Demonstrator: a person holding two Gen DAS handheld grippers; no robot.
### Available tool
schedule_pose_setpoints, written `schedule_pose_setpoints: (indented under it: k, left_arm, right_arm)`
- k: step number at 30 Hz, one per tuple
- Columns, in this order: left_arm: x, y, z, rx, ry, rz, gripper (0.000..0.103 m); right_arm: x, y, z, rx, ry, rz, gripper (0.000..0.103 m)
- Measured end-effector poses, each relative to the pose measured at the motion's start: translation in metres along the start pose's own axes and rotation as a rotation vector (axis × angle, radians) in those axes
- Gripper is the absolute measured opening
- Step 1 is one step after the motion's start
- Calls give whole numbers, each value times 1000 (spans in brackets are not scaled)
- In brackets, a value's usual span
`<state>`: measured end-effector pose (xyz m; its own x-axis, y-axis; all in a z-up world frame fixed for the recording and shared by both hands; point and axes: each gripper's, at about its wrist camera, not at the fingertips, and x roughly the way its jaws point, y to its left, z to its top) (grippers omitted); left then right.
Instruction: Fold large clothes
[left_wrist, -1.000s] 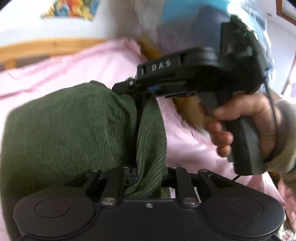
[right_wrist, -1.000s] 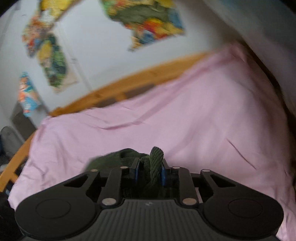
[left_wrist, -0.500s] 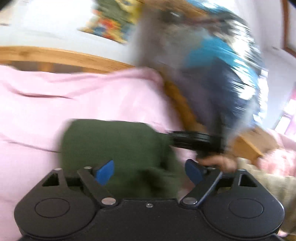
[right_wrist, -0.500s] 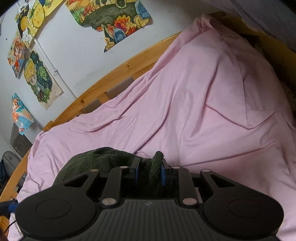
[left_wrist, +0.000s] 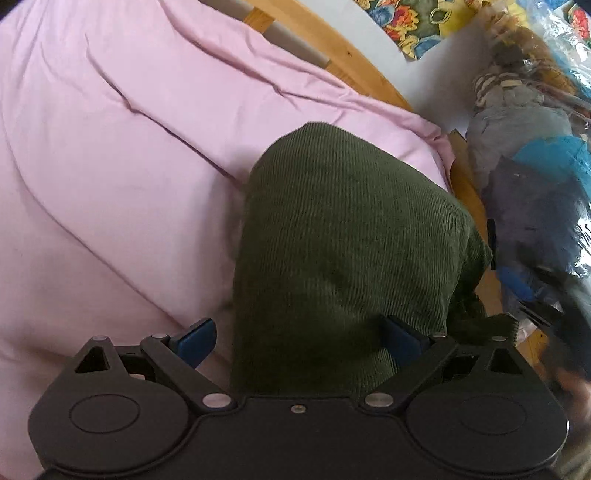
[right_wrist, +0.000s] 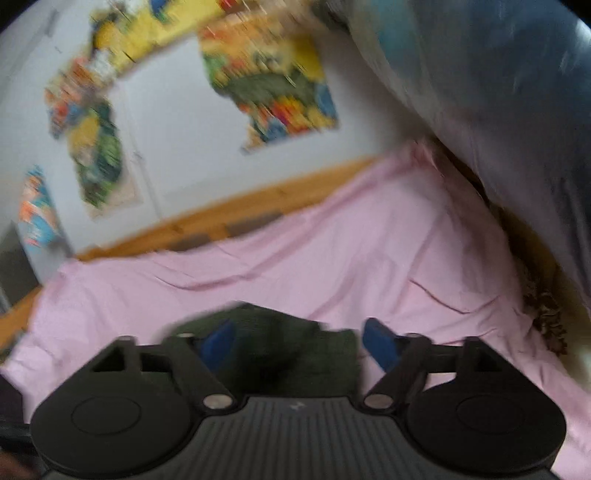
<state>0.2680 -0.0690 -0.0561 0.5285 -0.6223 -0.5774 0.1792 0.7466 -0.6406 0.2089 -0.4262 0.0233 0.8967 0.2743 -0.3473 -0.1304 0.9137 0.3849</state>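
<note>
The left gripper (left_wrist: 299, 341) stands spread and is opening further, its blue pads either side of the green corduroy garment (left_wrist: 343, 251) without pressing it; a second ago it pinched a fold of that cloth. The right gripper (right_wrist: 297, 345) is also opening, its pads wide apart over the same garment (right_wrist: 273, 343), which it clamped half a second ago. Both point somewhat downward. The garment lies bunched on the pink sheet (left_wrist: 110, 166), near the wooden bed frame (left_wrist: 354, 62). Beyond that frame a clear plastic bag (left_wrist: 535, 177) holds grey and blue clothes. The right view is blurred.
</note>
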Motion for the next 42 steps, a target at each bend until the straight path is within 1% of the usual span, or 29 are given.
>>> schedule_pose_setpoints:
  k: [1,2,4,6,8,11,13,14,15,17,19,21,23,25,26,28,30,31,32,33,34,35,36,38,40,42]
  left_arm:
    - [3,-2,0,8,4,2,97]
    - [4,-4,0,22,6,6,97]
    - [9,-10,1,45,11,15,97]
    - [12,-15,-1,55,17,29,97]
    - [15,-19,-2,70,17,42,98]
    - [15,-19,-3,73,16,46,99]
    - [19,-17,-3,63,36,43,102]
    - [21,-16,-4,57,39,42,102]
    - [21,-15,-5,54,37,42,102]
    - [22,-16,-5,61,25,54,102]
    - [21,-16,-4,67,25,55,102]
    - [21,-16,-4,74,27,52,102]
    - [21,-17,-4,77,26,55,102]
    - [17,-20,-3,90,17,67,101]
    - [12,-24,-3,113,-7,69,98]
    - [0,-31,-2,143,-71,75,96]
    - [-17,-31,0,162,-208,47,96]
    - [-23,-32,3,175,-262,38,99]
    - [-27,-33,8,192,-310,38,100]
    - [-28,-34,15,209,-353,52,102]
    - [-24,-36,22,225,-376,82,102]
    - [-17,-37,29,236,-369,114,102]
    - [-6,-36,37,239,-344,148,102]
    - [18,-30,48,235,-284,193,102]
    - [32,-22,49,221,-290,149,102]
    - [39,-20,48,234,-299,147,102]
  right_arm:
    - [-10,8,-3,2,-6,38,87]
    - [-18,15,-6,-4,5,66,88]
    - [-23,26,-15,-33,58,71,88]
    - [-23,34,-29,-101,127,18,86]
    - [-23,35,-43,-153,179,-64,84]
    - [-20,19,-62,-161,291,-193,82]
    - [-18,4,-73,-133,323,-208,82]
    - [-16,-4,-77,-113,337,-235,81]
    - [-16,-9,-78,-85,340,-241,80]
    - [-26,-10,-73,-18,295,-239,78]
    - [-40,-5,-59,-10,191,-209,79]
    - [-40,9,-38,-59,88,-186,87]
    - [-27,22,-19,-111,21,-146,90]
    - [1,35,-4,-157,-15,-102,90]
    - [20,42,1,-192,-30,-87,90]
    - [51,53,2,-247,-54,-86,90]
    - [86,60,-5,-304,-57,-131,90]
    - [102,60,-8,-330,-51,-163,90]
    - [112,58,-15,-347,-43,-176,91]
    - [120,56,-21,-353,-39,-185,91]
    - [124,54,-27,-363,-36,-201,91]
    - [129,51,-34,-372,-38,-211,93]
    - [133,47,-39,-375,-44,-215,96]
    - [142,38,-44,-380,-42,-222,99]
    - [147,29,-49,-395,-28,-231,99]
    - [152,21,-53,-391,-16,-245,100]
